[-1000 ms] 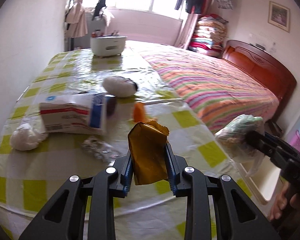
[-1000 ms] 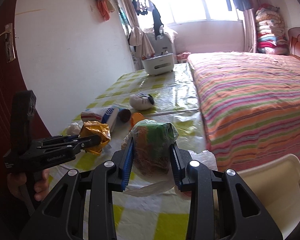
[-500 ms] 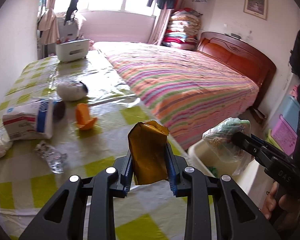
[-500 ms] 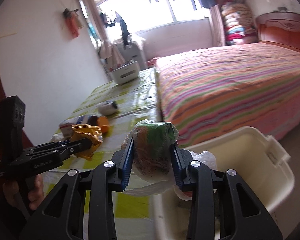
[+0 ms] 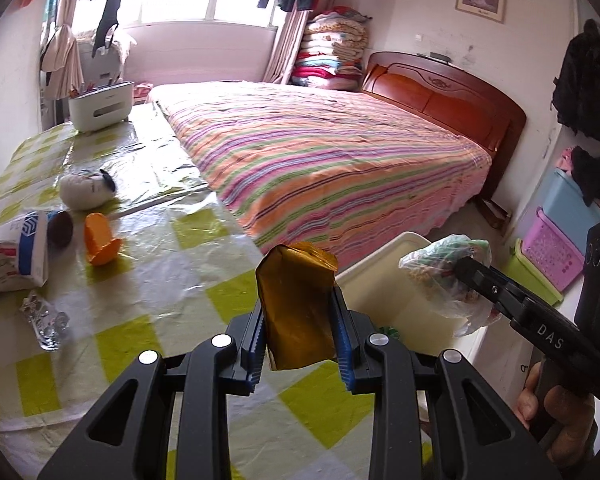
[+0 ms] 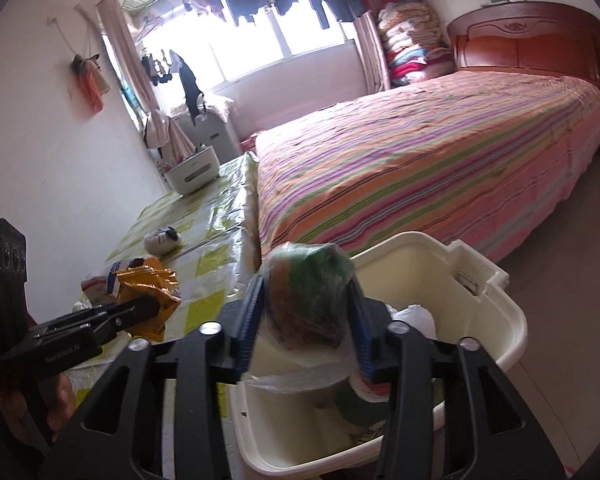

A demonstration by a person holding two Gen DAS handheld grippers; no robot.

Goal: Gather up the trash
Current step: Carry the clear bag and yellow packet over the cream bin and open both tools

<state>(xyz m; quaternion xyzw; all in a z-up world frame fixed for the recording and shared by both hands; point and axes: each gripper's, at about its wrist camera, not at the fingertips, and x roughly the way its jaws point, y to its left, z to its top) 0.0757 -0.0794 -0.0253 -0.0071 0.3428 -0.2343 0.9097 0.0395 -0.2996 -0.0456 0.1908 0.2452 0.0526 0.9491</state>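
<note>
Inside, the cream bin (image 6: 512,316) holds crumpled plastic bags (image 6: 414,316).

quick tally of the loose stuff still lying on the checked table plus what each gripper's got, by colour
white: 3 – round bundle, printed pack, storage box
orange: 1 – cup
clear: 1 – crumpled wrapper
gold: 1 – wrapper in left gripper
green: 1 – bag between opening right gripper jaws
total: 7

A table (image 5: 148,280) stands along the bed's (image 5: 340,160) left side, a bin (image 6: 480,308) at its near corner. On the table lie a bag (image 5: 12,256), a cup (image 5: 98,238) and, farther back, a box (image 5: 100,106).
</note>
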